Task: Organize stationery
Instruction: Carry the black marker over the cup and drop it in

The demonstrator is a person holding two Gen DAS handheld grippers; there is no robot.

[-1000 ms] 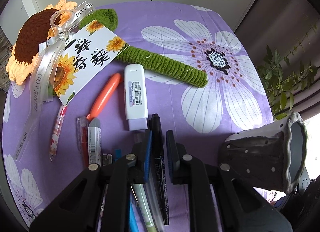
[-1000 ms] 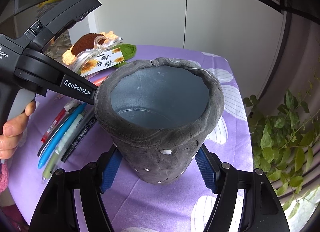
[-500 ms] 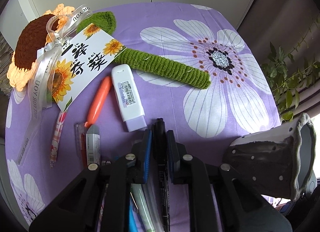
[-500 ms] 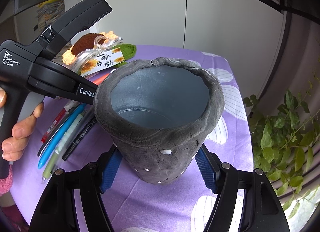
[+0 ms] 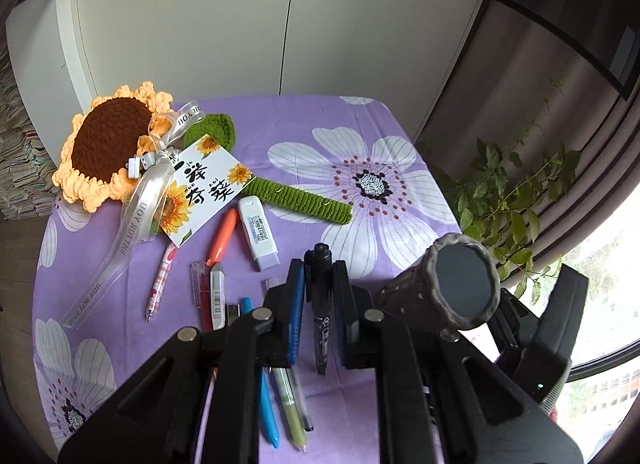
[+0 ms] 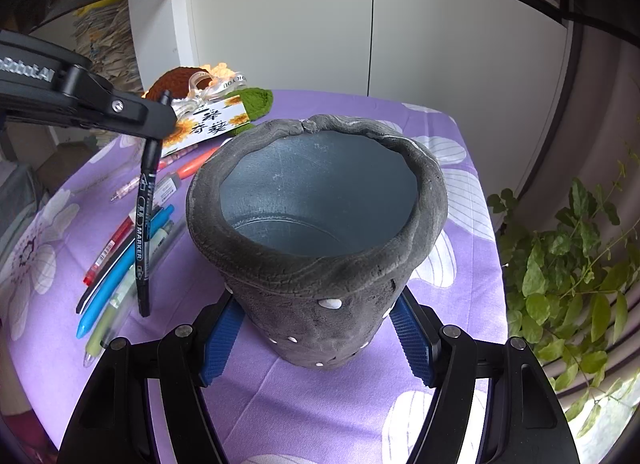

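— While the left claw (image 5: 318, 288) is clamped on the black marker (image 5: 321, 320), where does that marker hang?

— Clear of the table (image 5: 304, 136), nearly upright, gripped near its top end; the right wrist view shows it (image 6: 145, 220) dangling tip-down just left of the grey pot (image 6: 320, 224), not touching it.

— And the right claw (image 6: 316, 328)?

— Its blue pads (image 6: 220, 336) press both sides of the pot's lower body, so it is holding the pot, which looks empty inside.

— What lies on the purple flowered cloth?

— A blue pen (image 5: 266, 400), a green pen (image 5: 292, 408), a red pen (image 5: 202, 296), an orange pen (image 5: 222, 238), a white correction tape (image 5: 258, 230) and a crochet sunflower (image 5: 108, 140) with a card (image 5: 200, 188).
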